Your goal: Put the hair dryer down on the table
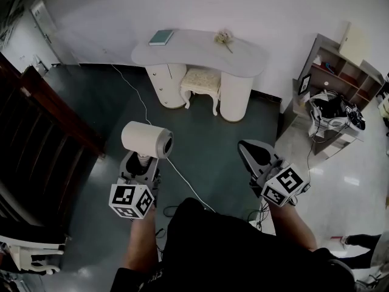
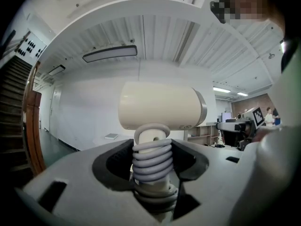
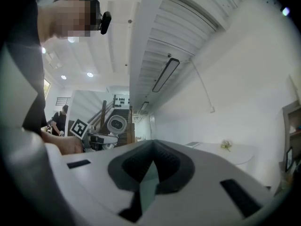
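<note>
A cream hair dryer (image 1: 147, 140) stands upright in my left gripper (image 1: 141, 163), which is shut on its handle. In the left gripper view the barrel (image 2: 161, 105) sits above the jaws and the grey coiled cord (image 2: 151, 160) wraps the handle between them. My right gripper (image 1: 254, 154) is shut with nothing in it; its jaws meet in the right gripper view (image 3: 151, 166). The white curved table (image 1: 200, 52) stands ahead by the wall, well beyond both grippers, and shows small in the distance (image 3: 230, 150).
On the table lie a teal book (image 1: 161, 38) and a small flower sprig (image 1: 224, 38). A cushioned stool (image 1: 202, 84) stands under it. A white cable (image 1: 141, 99) trails across the dark floor. A wooden stair rail (image 1: 58, 114) is left, a shelf unit (image 1: 340, 72) right.
</note>
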`<state>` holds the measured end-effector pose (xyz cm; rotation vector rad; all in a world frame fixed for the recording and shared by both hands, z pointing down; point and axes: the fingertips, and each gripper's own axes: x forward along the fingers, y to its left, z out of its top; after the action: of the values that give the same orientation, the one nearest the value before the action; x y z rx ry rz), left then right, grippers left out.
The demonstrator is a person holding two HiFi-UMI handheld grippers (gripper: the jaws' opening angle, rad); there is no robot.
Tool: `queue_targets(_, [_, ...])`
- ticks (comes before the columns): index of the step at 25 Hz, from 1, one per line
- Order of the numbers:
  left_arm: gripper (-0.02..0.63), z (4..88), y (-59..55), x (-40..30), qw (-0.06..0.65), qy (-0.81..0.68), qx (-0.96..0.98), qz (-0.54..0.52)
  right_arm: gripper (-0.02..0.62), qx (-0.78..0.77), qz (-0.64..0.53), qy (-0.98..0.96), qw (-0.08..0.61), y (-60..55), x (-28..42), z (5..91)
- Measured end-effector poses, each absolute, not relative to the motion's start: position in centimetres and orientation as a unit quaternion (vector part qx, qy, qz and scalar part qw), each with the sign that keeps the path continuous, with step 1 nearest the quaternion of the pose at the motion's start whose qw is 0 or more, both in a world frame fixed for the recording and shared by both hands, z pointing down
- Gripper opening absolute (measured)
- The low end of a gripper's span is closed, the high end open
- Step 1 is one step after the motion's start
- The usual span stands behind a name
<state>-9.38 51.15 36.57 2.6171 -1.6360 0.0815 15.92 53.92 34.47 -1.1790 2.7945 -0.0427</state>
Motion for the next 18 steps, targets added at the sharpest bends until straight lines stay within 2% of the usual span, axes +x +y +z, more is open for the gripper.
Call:
queue_targets(10, [0.233,38.7,48.9,-11.0,0.056,-0.538,0.841,0.000,0.006,-0.371,-0.046,0.927,0.024,51.4,14.4,36.6])
queue_targets(18, [0.233,41.0,41.7,-14.3,0.075,-0.542,0.837,-0.013,0.006,-0.376,-0.064,0.924,-0.002,43.8,12.3,38.4])
